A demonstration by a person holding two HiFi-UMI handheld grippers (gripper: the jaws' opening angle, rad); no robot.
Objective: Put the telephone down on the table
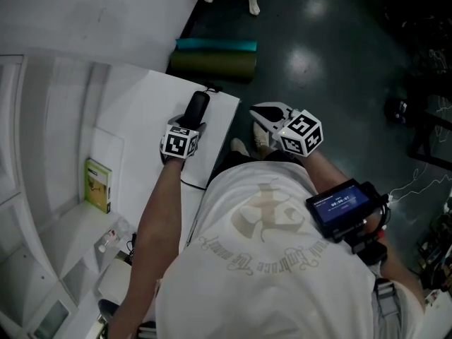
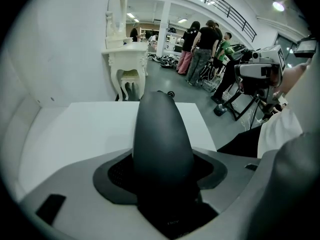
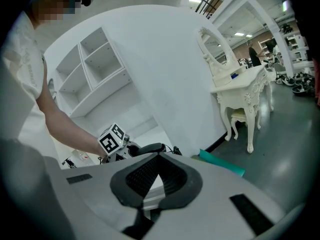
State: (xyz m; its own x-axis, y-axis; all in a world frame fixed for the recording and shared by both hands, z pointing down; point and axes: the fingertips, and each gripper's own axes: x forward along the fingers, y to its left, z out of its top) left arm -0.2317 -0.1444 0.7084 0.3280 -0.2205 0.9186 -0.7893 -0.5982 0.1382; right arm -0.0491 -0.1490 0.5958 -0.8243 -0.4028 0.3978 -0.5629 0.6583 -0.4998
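The black telephone handset [image 1: 197,107] is gripped by my left gripper [image 1: 189,124], which is shut on its lower part. The handset points away over the white table [image 1: 134,104], near the table's right edge; whether it touches the top I cannot tell. In the left gripper view the handset [image 2: 161,134] rises between the jaws, over the table [image 2: 90,124]. A thin dark cord [image 1: 209,88] shows at its far end. My right gripper [image 1: 270,116] hangs off the table, above the dark floor, shut with nothing in it. From the right gripper view the handset [image 3: 148,148] lies left of the right gripper [image 3: 159,156].
A green and yellow box [image 1: 97,184] and a small bottle [image 1: 106,242] sit on the white shelving at left. Rolled teal and olive mats [image 1: 213,58] lie on the floor beyond the table. A white dressing table [image 2: 125,51] and several people [image 2: 200,44] stand farther off.
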